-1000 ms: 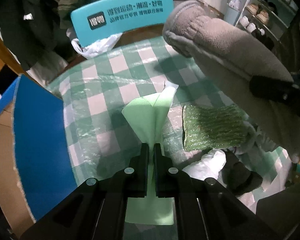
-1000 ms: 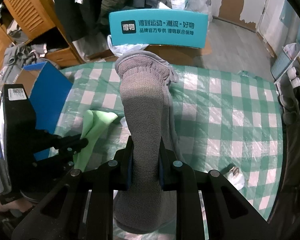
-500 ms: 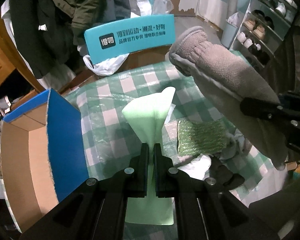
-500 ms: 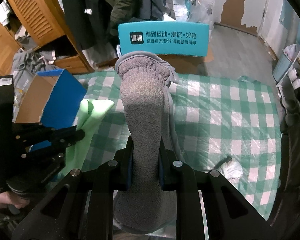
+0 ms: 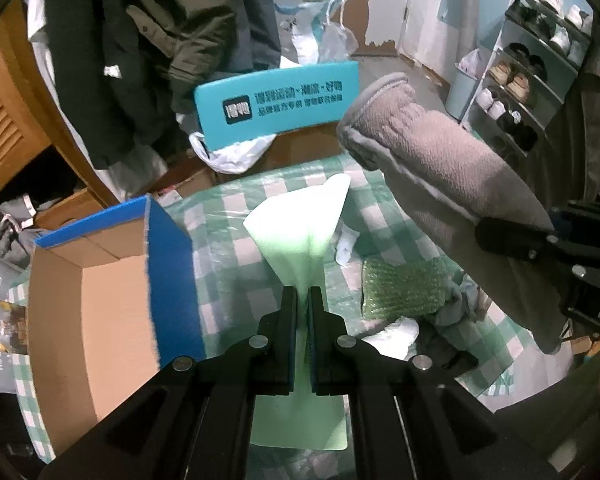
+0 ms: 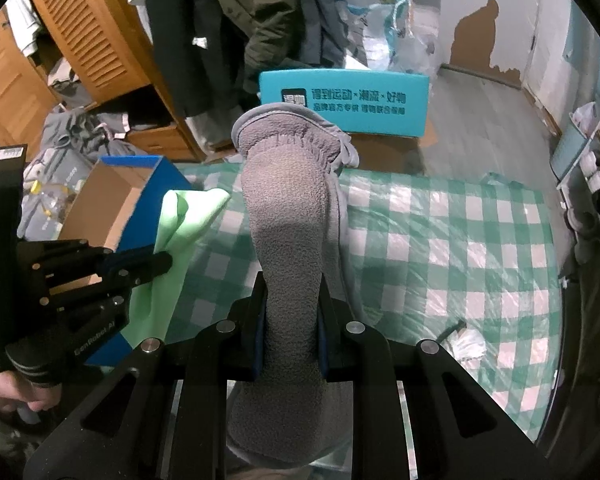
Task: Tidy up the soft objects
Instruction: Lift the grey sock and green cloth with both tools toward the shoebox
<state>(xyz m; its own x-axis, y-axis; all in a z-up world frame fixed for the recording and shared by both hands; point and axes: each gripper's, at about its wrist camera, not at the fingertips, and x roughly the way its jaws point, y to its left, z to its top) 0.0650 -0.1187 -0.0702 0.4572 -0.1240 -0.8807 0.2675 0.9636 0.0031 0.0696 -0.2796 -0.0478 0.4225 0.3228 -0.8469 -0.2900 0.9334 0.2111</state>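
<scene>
The table (image 6: 440, 240), under its green-checked plastic cover, fills the lower half of both views and now sits farther below than a second ago: both hands have lifted their loads clear of it. The open cardboard box (image 5: 84, 296) with blue outer walls, barely in frame a second ago, now spreads across the left wrist view from eight to ten o'clock, so it reads as the likely drop point for the soft things.

The grey fleece mitten (image 6: 288, 240) hangs stiffly through the right gripper (image 6: 291, 304), whose jaws are clamped on its middle, cuff toward twelve o'clock. The pale green cloth (image 5: 300, 236) fans upward out of the left gripper (image 5: 302, 300), pinched almost flat between fully closed jaws.

A green knitted piece (image 5: 404, 292) remains on the table at three o'clock of the left view, beside crumpled white and dark items, so sorting is not finished.
</scene>
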